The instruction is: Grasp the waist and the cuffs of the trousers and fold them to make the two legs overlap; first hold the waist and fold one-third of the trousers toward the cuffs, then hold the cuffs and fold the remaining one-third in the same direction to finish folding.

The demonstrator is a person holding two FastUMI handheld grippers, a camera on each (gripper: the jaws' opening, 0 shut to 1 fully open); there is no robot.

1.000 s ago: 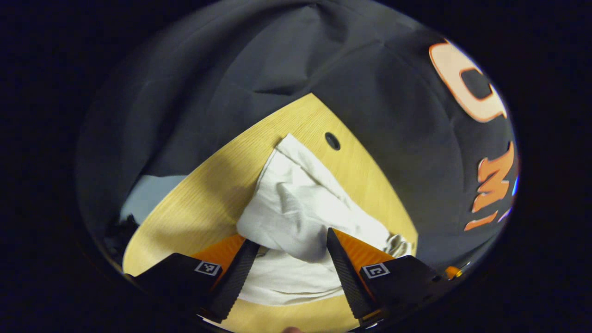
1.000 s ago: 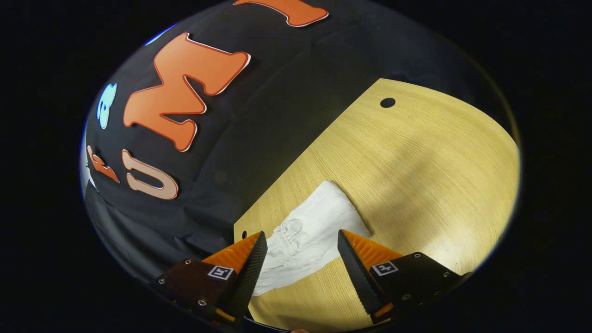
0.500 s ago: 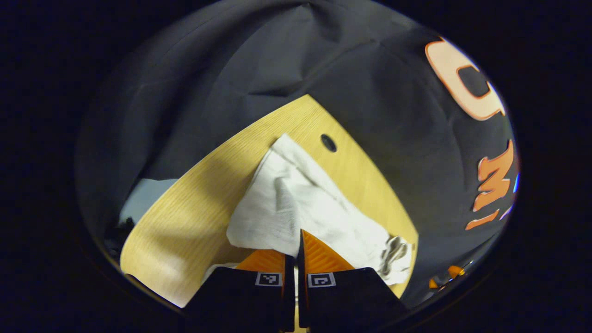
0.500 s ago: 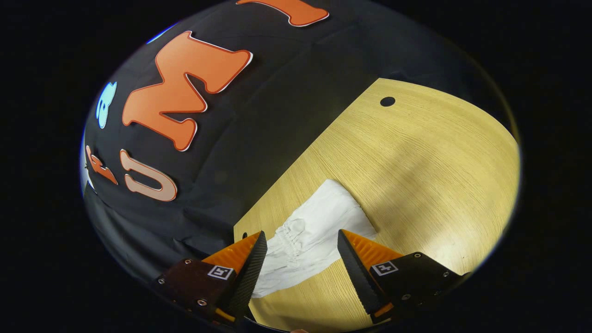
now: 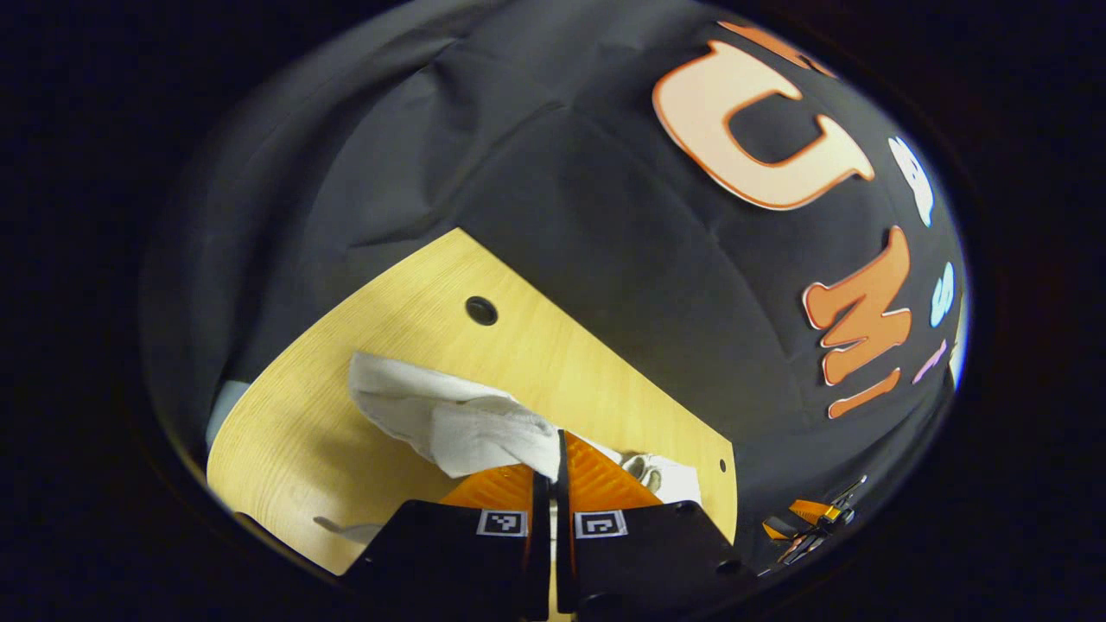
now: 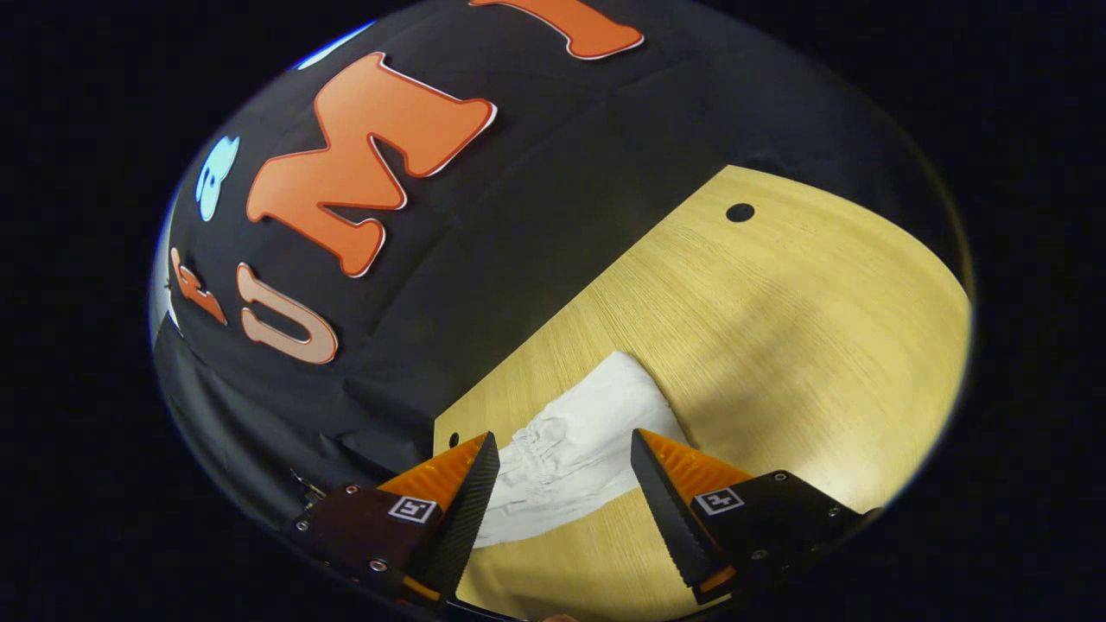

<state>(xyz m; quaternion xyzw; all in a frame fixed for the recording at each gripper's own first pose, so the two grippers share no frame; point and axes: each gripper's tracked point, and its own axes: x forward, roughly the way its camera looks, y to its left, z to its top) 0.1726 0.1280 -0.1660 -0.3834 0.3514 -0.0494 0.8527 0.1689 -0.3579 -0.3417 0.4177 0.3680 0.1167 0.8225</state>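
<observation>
White trousers (image 5: 449, 419) lie on the light wooden table (image 5: 553, 354). In the left gripper view my left gripper (image 5: 553, 458) is shut on a bunched fold of the cloth and holds it off the table, the fabric trailing away to the left. Beyond its fingers, to the right, a gathered elastic part (image 5: 657, 473) of the trousers shows. In the right gripper view my right gripper (image 6: 562, 453) stands open over the trousers (image 6: 587, 432), with the gathered elastic band (image 6: 531, 445) by its left finger (image 6: 471, 505). Its fingers straddle the cloth without pressing it.
The table has a round hole (image 5: 480, 309) near its far edge and a small hole (image 5: 722, 466) near a corner. Black cloth walls close the booth behind the table. Bare wood stretches to the right of the trousers in the right gripper view (image 6: 821, 328).
My left gripper went from open to shut on the cloth, then lifted and swung, dragging the fabric. The right gripper stayed open and barely shifted.
</observation>
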